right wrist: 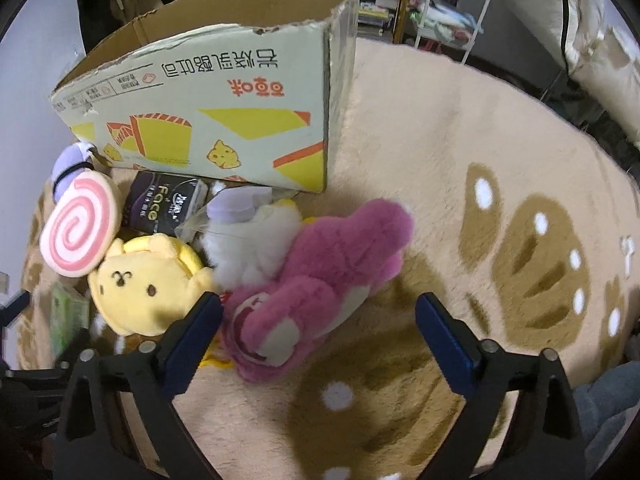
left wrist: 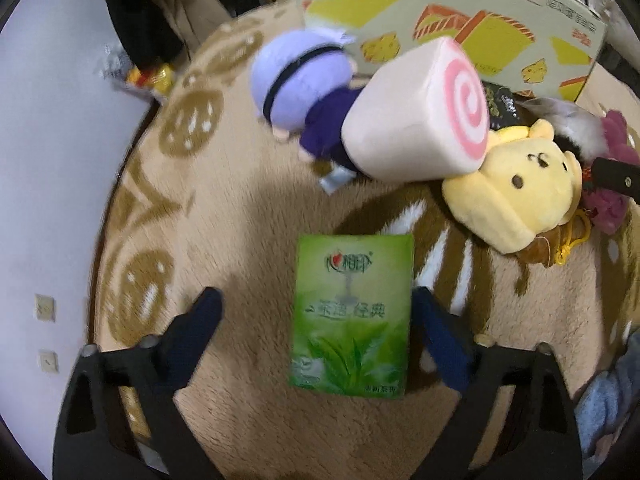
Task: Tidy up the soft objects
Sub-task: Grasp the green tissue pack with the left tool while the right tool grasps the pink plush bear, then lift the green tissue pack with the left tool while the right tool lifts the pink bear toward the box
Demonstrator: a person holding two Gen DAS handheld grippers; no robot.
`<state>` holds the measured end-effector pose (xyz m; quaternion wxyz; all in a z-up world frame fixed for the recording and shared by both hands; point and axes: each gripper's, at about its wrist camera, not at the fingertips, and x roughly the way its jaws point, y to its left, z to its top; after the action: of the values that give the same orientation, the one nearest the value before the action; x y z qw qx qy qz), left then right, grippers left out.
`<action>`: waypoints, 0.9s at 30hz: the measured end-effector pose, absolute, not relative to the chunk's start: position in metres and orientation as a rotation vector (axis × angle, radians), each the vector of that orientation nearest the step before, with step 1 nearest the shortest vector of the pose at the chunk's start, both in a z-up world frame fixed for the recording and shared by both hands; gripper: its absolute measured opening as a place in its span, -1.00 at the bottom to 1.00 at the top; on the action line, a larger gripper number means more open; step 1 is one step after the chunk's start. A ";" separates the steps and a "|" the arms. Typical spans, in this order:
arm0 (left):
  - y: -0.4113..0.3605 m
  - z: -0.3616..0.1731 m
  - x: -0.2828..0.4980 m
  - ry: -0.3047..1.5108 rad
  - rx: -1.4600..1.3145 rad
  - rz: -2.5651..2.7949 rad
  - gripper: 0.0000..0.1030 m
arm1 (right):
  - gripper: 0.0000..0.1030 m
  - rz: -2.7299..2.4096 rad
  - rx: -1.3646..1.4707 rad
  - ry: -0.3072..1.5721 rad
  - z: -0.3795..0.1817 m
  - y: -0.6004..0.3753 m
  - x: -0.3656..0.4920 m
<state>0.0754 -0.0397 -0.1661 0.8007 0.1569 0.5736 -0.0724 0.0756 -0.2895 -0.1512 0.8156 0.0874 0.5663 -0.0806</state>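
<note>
A green tissue pack [left wrist: 352, 312] lies flat on the rug between the fingers of my left gripper [left wrist: 316, 296], which is open; the right finger is close to the pack's edge and the left finger stands well apart. Beyond it lie a pink-swirl roll plush [left wrist: 420, 120], a lavender-haired doll [left wrist: 296, 76] and a yellow plush [left wrist: 520, 188]. My right gripper [right wrist: 319, 300] is open above a pink bear plush [right wrist: 320, 272], whose head lies near the left finger. The yellow plush [right wrist: 148, 284] and a white plush [right wrist: 248, 248] sit beside the bear.
An open cardboard box [right wrist: 240, 120] stands on the beige patterned rug [right wrist: 440, 140] behind the toys. A dark tissue pack [right wrist: 160, 204] lies against its base. Shelves and a rack [right wrist: 448, 8] stand beyond the rug. Blue fabric [left wrist: 608, 392] shows at the right edge.
</note>
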 end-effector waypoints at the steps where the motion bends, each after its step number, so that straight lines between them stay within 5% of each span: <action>1: -0.039 -0.167 0.076 1.243 0.318 -0.166 0.50 | 0.90 -0.166 0.184 1.213 -0.152 -0.289 0.077; 4: -0.040 -0.167 0.076 1.269 0.281 -0.228 0.03 | 0.61 -0.124 0.179 1.232 -0.157 -0.281 0.077; 13: -0.047 -0.155 0.071 1.224 0.285 -0.218 0.02 | 0.25 -0.091 0.169 1.246 -0.158 -0.277 0.077; 27: -0.042 -0.106 0.048 1.002 0.284 -0.208 0.02 | 0.16 -0.080 0.206 1.161 -0.124 -0.284 0.046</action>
<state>0.0480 -0.0420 -0.1063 0.8624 0.1354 0.4777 -0.0991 0.0457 -0.2841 -0.1239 0.8304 0.0972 0.5473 -0.0376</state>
